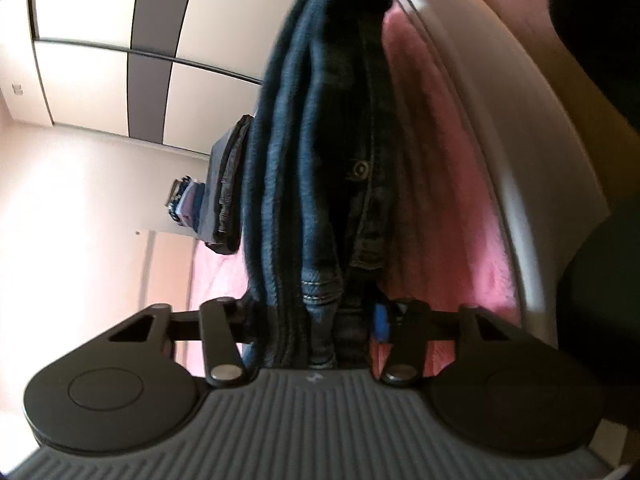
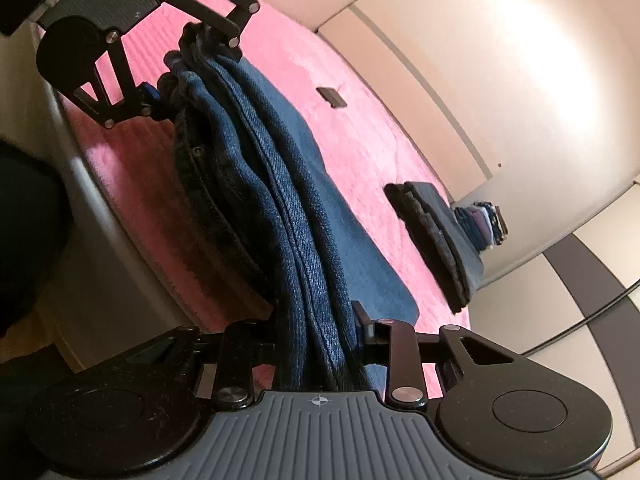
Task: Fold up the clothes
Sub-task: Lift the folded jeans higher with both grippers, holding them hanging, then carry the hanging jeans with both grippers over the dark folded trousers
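A folded pair of dark blue jeans (image 2: 288, 208) is stretched between my two grippers over the pink bed cover (image 2: 360, 120). My right gripper (image 2: 316, 340) is shut on one end of the bundled denim. At the far end, my left gripper (image 2: 188, 68) clamps the other end. In the left wrist view the jeans (image 1: 304, 160) run straight out from my left gripper (image 1: 316, 320), which is shut on them; a metal button shows on the denim. The fingertips are buried in cloth.
A folded dark garment (image 2: 440, 240) lies farther along the bed, with a stack of folded clothes (image 2: 484, 224) behind it. A small dark object (image 2: 330, 96) rests on the cover. A grey bed frame (image 2: 104, 248) edges the mattress. Wardrobe doors (image 1: 112, 40) stand behind.
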### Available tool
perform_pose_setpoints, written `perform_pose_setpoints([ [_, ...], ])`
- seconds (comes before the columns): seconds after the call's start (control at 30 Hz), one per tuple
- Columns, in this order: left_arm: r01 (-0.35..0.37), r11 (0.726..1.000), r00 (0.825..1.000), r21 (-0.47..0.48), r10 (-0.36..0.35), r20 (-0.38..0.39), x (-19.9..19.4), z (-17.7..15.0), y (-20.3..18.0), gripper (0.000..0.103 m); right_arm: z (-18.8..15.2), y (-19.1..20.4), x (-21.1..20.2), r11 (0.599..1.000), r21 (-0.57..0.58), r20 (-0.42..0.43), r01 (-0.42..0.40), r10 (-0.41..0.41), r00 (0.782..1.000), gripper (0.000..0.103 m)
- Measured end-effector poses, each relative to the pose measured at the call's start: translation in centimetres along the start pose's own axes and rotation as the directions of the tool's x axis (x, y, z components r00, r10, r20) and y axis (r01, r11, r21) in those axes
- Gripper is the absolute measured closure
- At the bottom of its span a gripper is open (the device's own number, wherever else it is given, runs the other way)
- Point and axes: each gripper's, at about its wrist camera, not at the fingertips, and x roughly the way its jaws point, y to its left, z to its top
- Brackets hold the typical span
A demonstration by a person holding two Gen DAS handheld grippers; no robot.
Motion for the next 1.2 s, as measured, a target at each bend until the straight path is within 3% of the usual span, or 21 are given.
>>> perform_pose_setpoints([
  [0.2,0.132,0.991,0.99,-0.039,-0.129,0.055,0.0,-0.2,4.2,0.068,0.1,-2.8,0.3,0.996,0.016,0.028,-0.089,0.089,0.996,0.074],
  [0.37,0.275,0.959,0.961,-0.073,-0.273,0.031,0.8,0.8,9.8,0.069,2.9,-7.5,-0.4,0.979,0.029,-0.039,-0.204,0.205,0.978,0.076],
  [0.5,0.385,0.911,0.921,-0.15,-0.389,0.006,0.6,2.3,16.9,0.069,6.1,-13.0,-2.7,0.954,0.039,-0.099,-0.296,0.299,0.949,0.077],
  [0.7,0.557,0.793,0.816,-0.246,-0.577,-0.011,-2.3,4.9,25.3,0.069,10.4,-20.6,-7.3,0.886,0.094,-0.16,-0.455,0.464,0.871,0.077],
  [0.8,0.589,0.771,0.792,-0.241,-0.61,-0.013,-3.6,6.3,28.4,0.069,11.3,-23.0,-9.5,0.871,0.116,-0.161,-0.477,0.49,0.856,0.077],
  [0.9,0.588,0.776,0.795,-0.229,-0.606,-0.01,-5.0,7.8,30.3,0.069,11.6,-24.9,-11.0,0.881,0.136,-0.158,-0.453,0.471,0.868,0.077],
  [1.2,0.538,0.822,0.839,-0.186,-0.544,0.024,-3.5,11.8,33.8,0.069,11.3,-30.4,-12.7,0.919,0.147,-0.175,-0.365,0.388,0.905,0.077],
])
